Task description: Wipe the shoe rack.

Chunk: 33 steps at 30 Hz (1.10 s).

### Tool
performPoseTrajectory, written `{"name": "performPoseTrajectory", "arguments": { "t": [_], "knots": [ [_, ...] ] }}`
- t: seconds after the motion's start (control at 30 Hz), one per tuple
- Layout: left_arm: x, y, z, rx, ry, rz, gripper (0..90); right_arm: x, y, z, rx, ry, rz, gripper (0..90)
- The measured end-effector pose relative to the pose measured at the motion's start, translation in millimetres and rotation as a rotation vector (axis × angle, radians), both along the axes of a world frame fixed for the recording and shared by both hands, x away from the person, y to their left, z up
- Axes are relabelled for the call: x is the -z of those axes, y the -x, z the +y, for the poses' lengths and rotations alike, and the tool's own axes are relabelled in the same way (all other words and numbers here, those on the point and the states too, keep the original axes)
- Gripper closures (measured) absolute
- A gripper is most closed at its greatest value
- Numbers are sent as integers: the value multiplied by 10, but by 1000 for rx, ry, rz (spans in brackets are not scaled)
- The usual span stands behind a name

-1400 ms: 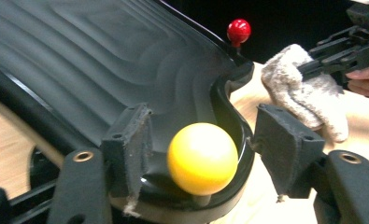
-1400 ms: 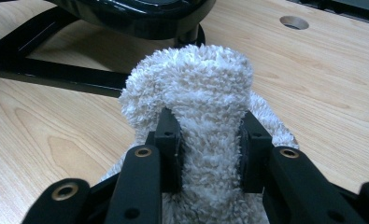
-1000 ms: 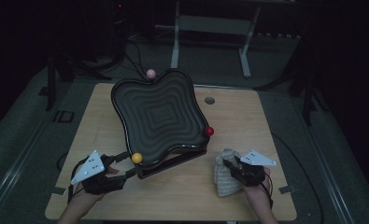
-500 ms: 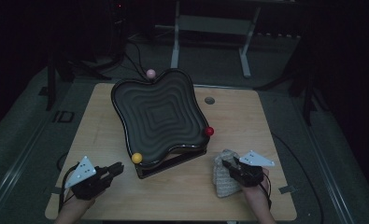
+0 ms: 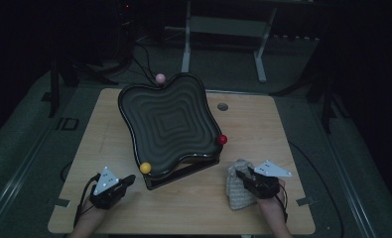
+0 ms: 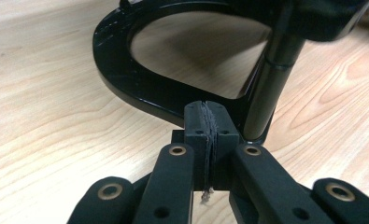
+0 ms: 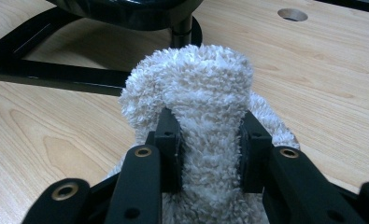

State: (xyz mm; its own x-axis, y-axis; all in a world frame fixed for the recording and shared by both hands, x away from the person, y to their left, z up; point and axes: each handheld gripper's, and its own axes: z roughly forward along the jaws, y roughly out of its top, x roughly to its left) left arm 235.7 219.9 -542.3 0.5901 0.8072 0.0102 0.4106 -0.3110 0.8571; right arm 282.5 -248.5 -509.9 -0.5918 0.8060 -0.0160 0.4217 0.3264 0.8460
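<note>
We are holding the left gripper [image 5: 129,179] low over the near left part of the pale wooden worktop [image 5: 283,129], with our left hand [image 5: 92,218] and forearm coming in from the near edge and the gripper aimed up and to the right at the stand. Its jaws have just been closing; in the left gripper view the left gripper's pads are meeting flat against each other with nothing between them, just short of the glossy black metal base frame [image 6: 126,79] of the stand and its upright black post [image 6: 271,79].

We are keeping the right gripper [image 5: 239,174] at the near right, our right hand [image 5: 269,198] behind it and the wrist lying roughly level with the worktop. It is clenched on the fluffy cream-white towelling cloth [image 7: 205,93], whose pile is bulging up between and above the pads. The cloth is lying bunched on the worktop [image 7: 56,130], just right of the stand's front corner.

The wavy black ribbed tray [image 5: 171,124] is sitting tilted on the stand, with a yellow ball [image 5: 145,167], a red ball [image 5: 222,139] and a pink ball [image 5: 160,78] at its rim.
</note>
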Motion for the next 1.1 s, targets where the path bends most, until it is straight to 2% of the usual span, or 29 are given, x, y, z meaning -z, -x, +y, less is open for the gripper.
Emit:
{"name": "performPoseTrajectory", "arguments": {
  "t": [0.13, 0.17, 0.27, 0.37, 0.53, 0.63, 0.73, 0.8, 1.0, 1.1],
  "knots": [
    [45, -36, -69, 25, -9, -18, 884, 7, 2, -9, 0, -9, 2, 674],
    [46, -39, -80, 30, 4, -22, 883, 8, 1, -10, -1, -10, 4, 674],
    [52, -53, -128, 50, 6, -28, 883, 11, 2, -13, 0, -12, 6, 674],
    [68, -77, -171, 50, 11, -23, 883, 16, 2, -12, -2, -12, 9, 674],
    [96, -104, -246, 58, -7, -19, 881, 22, 2, -14, -5, -11, 13, 674],
    [100, -113, -258, 71, 15, -14, 882, 17, 10, -15, -6, -14, 12, 674],
    [114, -107, -304, 73, 14, -7, 882, 22, 9, -17, -6, -15, 14, 674],
    [129, -96, -355, 79, 4, -6, 882, 20, 13, -15, -6, -14, 15, 674],
    [120, -52, -499, 103, 16, -4, 881, 14, 33, -10, -7, -17, 12, 674],
    [97, -22, -601, 121, 9, -5, 881, 19, 39, -5, -9, -15, 14, 674]
  ]
}}
